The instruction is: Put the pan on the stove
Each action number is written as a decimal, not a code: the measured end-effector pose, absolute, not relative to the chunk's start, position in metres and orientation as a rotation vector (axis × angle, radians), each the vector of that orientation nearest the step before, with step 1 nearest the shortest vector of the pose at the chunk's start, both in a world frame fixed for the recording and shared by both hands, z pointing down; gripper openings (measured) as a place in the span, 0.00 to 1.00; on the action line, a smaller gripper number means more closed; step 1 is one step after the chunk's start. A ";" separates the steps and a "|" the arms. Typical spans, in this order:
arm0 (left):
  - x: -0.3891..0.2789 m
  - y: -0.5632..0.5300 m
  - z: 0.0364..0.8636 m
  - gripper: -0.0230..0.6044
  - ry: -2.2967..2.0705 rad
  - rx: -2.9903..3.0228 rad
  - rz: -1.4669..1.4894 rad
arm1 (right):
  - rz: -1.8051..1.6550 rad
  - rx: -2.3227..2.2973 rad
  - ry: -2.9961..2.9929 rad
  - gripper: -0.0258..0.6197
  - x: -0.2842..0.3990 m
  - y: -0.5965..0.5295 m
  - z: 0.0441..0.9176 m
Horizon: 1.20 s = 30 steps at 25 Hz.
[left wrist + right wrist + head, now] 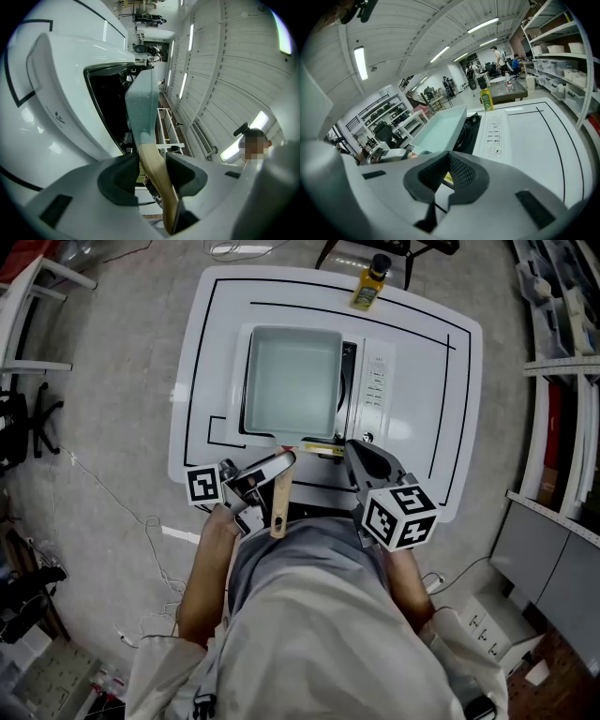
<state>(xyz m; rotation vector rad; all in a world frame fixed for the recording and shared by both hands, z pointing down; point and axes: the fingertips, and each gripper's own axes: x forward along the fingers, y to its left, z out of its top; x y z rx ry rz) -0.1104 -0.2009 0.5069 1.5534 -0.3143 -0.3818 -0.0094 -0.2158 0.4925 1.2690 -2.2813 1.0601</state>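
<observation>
Head view: pale teal square pan (292, 381) sits over the burner of the white stove (382, 423) on the bench (427, 343). It looks placed or all but placed; can't tell if it's fully resting. Left gripper (270, 472) has its fingers clamped on the wooden handle (279, 507), which sticks out past the stove front. Right gripper (354, 451) is by the stove front, fingers pressed together with nothing between. Left to do, I'd guess: let go of the handle and back off. Writing: printed panel (377, 379) on the stove top and yellow sticker (319, 448) on its front, both too small to read. Bottle (370, 282) at the far bench edge has a yellow label, unreadable.
</observation>
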 end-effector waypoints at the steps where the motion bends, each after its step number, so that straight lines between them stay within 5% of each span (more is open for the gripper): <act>1: -0.110 -0.202 0.507 0.32 -0.311 1.553 -0.382 | 1.061 1.269 -2.281 0.06 -0.009 -0.216 0.492; 30: -0.135 -0.210 0.511 0.36 -0.418 1.591 -0.497 | 1.031 1.232 -2.325 0.06 -0.010 -0.212 0.488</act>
